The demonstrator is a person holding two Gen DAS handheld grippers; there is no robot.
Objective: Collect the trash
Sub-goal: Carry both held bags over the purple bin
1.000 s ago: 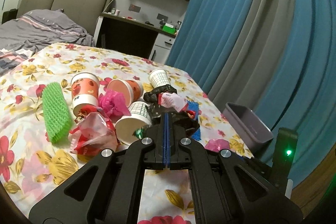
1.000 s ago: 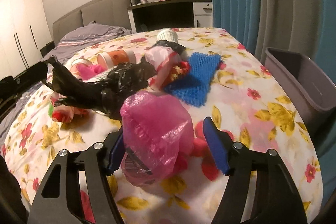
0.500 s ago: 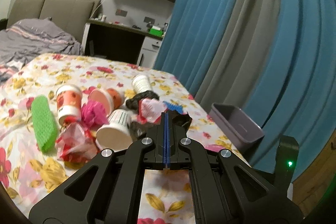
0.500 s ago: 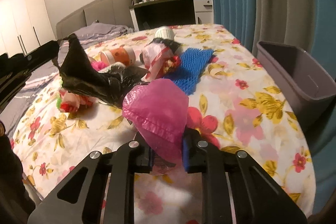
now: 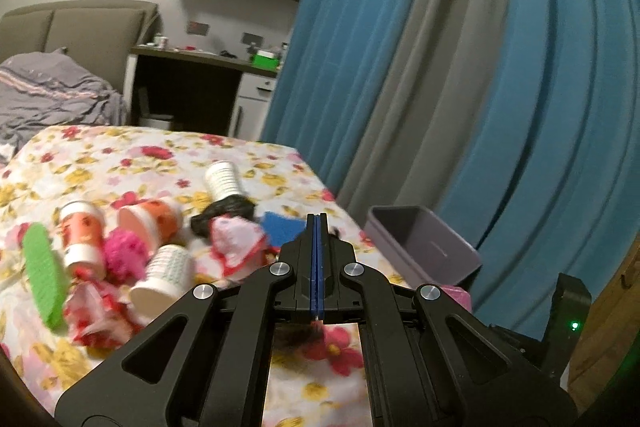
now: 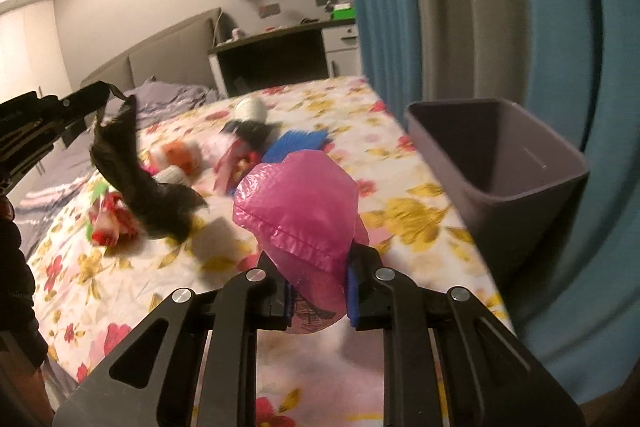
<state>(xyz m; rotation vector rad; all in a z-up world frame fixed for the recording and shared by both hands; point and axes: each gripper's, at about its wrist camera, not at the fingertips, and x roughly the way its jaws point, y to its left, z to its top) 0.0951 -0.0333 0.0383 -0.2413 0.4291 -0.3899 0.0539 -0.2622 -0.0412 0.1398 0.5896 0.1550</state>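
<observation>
a crumpled pink plastic bag (image 6: 298, 211) is clamped between the blue pads of the right gripper (image 6: 318, 297), raised above the floral bedsheet (image 6: 400, 215). a black plastic bag (image 6: 132, 179) is pinched in the fully closed left gripper (image 5: 316, 267), hanging clear. a grey plastic bin (image 6: 508, 167) stands just right.

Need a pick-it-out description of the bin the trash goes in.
Find the flower-print bedspread and follow its edge along the blue curtain. There stands the grey-purple rectangular plastic bin, open-topped and empty: the only rigid, plain-coloured container, apart from the heap of cups and wrappers.
</observation>
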